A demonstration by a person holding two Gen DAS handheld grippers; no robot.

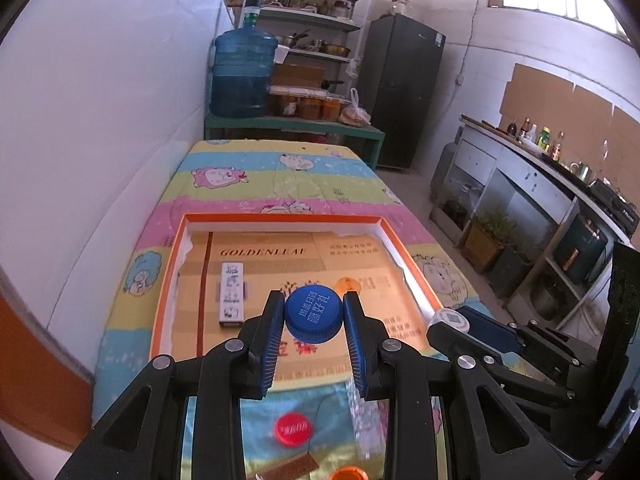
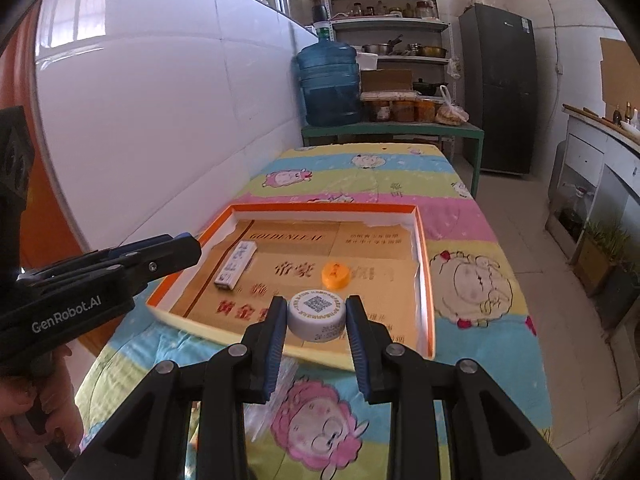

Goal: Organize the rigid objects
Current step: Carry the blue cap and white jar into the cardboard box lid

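The left gripper has its jaws clamped on a round blue plastic bottle cap, carried above the near edge of the shallow orange-rimmed cardboard tray. The right gripper pinches a white cap with a printed code over that same edge. Both seem bound for the tray, where a small orange cap and a slim white box already lie. A red cap waits on the cartoon-print tablecloth.
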